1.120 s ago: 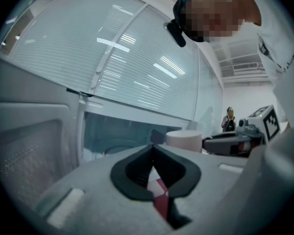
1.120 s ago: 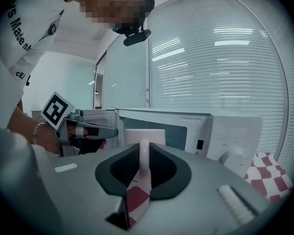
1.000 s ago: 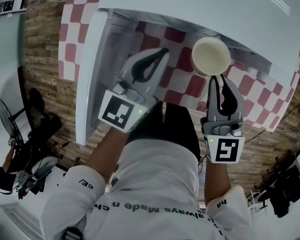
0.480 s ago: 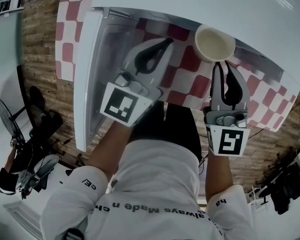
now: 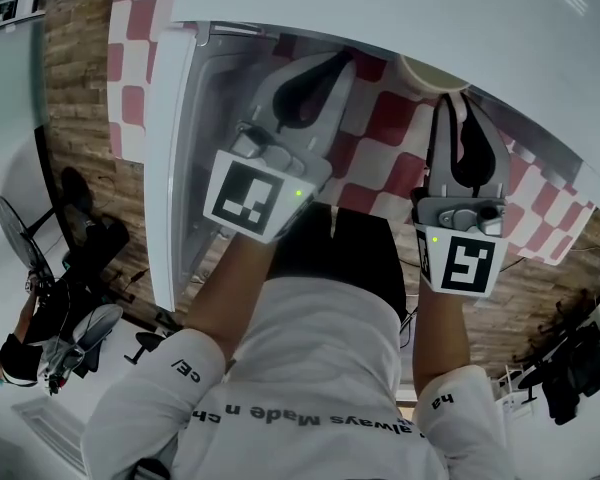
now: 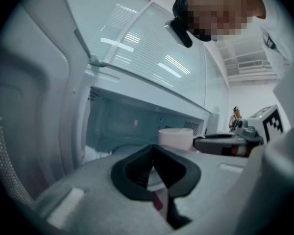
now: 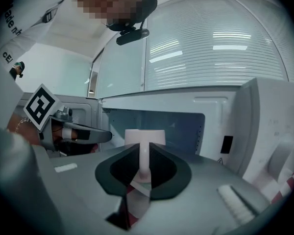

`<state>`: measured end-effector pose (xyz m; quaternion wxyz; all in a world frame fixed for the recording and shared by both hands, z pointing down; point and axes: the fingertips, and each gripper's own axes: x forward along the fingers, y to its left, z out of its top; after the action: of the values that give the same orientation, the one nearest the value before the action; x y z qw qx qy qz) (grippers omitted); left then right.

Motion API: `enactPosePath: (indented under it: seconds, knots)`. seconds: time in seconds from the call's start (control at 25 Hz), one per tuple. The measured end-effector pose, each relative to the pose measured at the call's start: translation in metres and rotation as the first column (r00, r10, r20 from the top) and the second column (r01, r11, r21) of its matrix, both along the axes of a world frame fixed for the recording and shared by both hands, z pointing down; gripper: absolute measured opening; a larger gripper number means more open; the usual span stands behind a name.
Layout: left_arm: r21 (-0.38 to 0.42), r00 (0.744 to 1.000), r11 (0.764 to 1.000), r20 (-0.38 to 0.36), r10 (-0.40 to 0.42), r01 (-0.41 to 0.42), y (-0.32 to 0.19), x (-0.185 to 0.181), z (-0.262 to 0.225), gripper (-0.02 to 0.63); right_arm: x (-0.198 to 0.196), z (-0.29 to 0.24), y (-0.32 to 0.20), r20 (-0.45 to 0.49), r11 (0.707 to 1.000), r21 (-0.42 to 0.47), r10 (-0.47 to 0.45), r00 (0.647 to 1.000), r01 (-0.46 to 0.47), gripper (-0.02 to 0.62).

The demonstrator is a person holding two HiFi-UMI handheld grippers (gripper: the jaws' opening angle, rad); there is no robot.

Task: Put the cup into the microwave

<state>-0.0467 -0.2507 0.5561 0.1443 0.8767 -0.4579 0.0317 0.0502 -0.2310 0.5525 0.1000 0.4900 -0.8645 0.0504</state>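
The white microwave [image 5: 400, 3] stands open, its door [image 5: 168, 158] swung out to the left. A cream cup [image 5: 432, 70] is half hidden under the microwave's top edge, at the mouth of the cavity [image 7: 179, 126]. My right gripper [image 5: 450, 96] is shut on the cup's handle [image 7: 144, 161], and the cup [image 7: 144, 136] stands upright just past the jaws. My left gripper [image 5: 336, 62] is shut on nothing, to the left of the cup and near the door. In the left gripper view the cup [image 6: 175, 137] shows to the right of the left gripper [image 6: 153, 149], in front of the cavity [image 6: 120, 126].
Red-and-white checked cloth [image 5: 375, 133] lies under the microwave front. A wooden floor [image 5: 75, 98] lies at the left, with a fan [image 5: 15, 248] and dark gear on it. The microwave's right side panel [image 7: 267, 121] stands close to the right gripper.
Both grippers have moved forward towards the microwave. The cup, fully in sight before, has gone partly under the microwave's top edge. The left gripper has stayed shut.
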Motion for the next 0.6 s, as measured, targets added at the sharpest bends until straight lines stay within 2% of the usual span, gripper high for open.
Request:
enactPosePath:
  seconds: [0.6]
  knots:
    - [0.044, 1.0, 0.999, 0.008, -0.026, 0.025, -0.032, -0.002, 0.004, 0.003, -0.002, 0.008, -0.036, 0.021, 0.997, 0.054, 0.049, 0.999, -0.05, 0.041]
